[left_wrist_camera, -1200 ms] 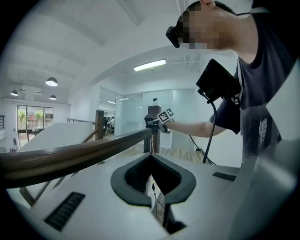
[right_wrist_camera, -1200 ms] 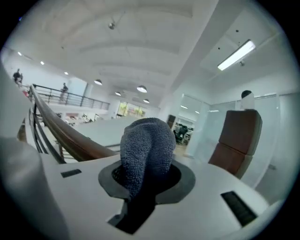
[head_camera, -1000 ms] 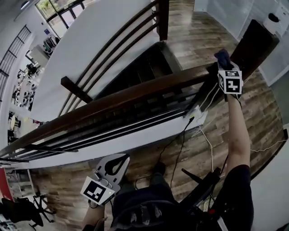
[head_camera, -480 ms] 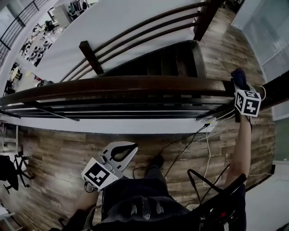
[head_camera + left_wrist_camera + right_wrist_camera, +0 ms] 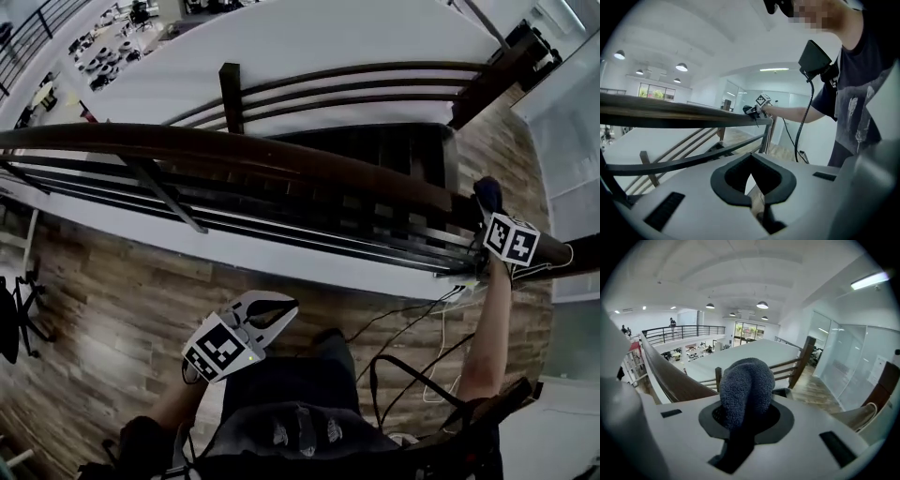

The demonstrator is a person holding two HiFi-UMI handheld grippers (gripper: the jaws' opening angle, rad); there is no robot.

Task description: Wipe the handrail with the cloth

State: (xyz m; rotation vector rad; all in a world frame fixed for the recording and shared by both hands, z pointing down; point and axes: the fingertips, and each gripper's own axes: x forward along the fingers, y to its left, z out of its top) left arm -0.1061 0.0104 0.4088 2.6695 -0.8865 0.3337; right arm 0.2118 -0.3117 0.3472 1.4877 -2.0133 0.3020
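Head view puts the right gripper (image 5: 489, 208) far along the dark wooden handrail (image 5: 234, 150), to the right, pressing its load against the rail; right gripper view shows its jaws clamped on the cloth (image 5: 744, 386), a dark grey-blue, nubbly wad bulging rounded above them; the left gripper (image 5: 270, 313) hangs low beside the person's body, jaws together on nothing.
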